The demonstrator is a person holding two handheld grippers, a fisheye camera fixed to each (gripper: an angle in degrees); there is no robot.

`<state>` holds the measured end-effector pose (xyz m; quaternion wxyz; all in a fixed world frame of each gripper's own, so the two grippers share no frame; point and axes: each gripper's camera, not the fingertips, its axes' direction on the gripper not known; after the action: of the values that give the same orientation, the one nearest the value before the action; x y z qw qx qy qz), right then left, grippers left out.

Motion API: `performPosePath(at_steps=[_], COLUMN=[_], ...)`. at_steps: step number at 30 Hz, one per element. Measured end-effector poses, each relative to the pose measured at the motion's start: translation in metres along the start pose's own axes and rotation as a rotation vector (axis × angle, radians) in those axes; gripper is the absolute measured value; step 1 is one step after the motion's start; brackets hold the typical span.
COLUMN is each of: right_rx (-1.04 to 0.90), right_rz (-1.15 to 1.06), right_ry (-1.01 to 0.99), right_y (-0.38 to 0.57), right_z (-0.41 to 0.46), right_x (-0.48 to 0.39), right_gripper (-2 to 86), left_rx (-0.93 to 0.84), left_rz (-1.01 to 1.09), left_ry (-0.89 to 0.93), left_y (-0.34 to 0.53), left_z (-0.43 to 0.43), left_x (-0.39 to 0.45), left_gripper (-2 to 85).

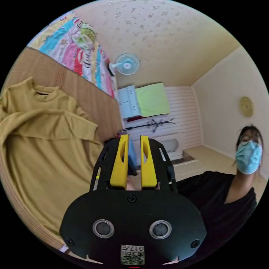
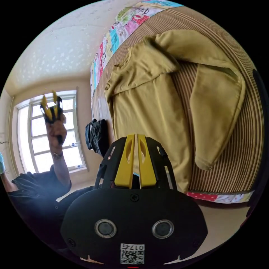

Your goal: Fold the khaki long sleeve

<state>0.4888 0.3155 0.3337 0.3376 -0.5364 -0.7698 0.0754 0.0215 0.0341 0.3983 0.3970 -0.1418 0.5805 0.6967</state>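
Cream walls and a speckled ceiling close in a small room, with a wall fan mounted high and a window letting in bright daylight. Brown ribbed matting covers the bed, and a colourful patchwork blanket lies along its far edge.

On the matting lies the khaki long sleeve, spread front-up and free of both tools. One sleeve is folded across the chest just below the collar. The other sleeve lies out to the side, bending round so its cuff rests on the matting near the hem.

The left tool is held up away from the bed, its yellow jaws a narrow gap apart with nothing between them; in the right gripper view it is seen raised high in the person's hand in front of the window. The right tool hovers over the lower edge of the shirt, its jaws almost together and empty. A person in a dark top stands beside the bed. Dark bundled cloth sits near the bed's side.
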Motion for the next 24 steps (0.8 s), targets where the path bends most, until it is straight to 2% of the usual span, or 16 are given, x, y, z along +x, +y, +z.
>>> performPosePath(at_steps=[7, 10, 12, 15, 19, 20, 24], right_rx=[0.21, 0.33, 0.369, 0.382, 0.141, 0.141, 0.199], right_rz=[0.03, 0.012, 0.039, 0.073, 0.168, 0.146, -0.031], right_ry=[-0.114, -0.022, 0.075, 0.173, 0.379, 0.399, 0.277], right_y=[-0.038, -0.071, -0.097, -0.144, -0.201, -0.201, -0.186], right_z=[-0.034, -0.052, -0.059, -0.061, -0.031, -0.033, -0.055], right_x=[0.014, 0.001, -0.003, -0.001, 0.007, -0.006, -0.069], right_gripper=[6.7, 9.3, 11.1, 12.4, 7.7, 6.7, 5.1], left_rx=[0.218, 0.223, 0.186, 0.124, 0.105, 0.107, 0.105], left_rz=[-0.283, -0.318, -0.34, -0.351, -0.331, -0.329, -0.291], left_ry=[-0.409, -0.616, -0.69, -0.725, -0.729, -0.722, -0.612], left_y=[0.011, -0.014, -0.032, -0.06, -0.07, -0.068, -0.058], left_z=[-0.116, -0.139, -0.141, -0.134, -0.133, -0.135, -0.158], left_x=[-0.102, -0.131, -0.148, -0.171, -0.182, -0.181, -0.178], left_gripper=[8.8, 9.9, 10.8, 10.5, 7.5, 7.2, 5.1])
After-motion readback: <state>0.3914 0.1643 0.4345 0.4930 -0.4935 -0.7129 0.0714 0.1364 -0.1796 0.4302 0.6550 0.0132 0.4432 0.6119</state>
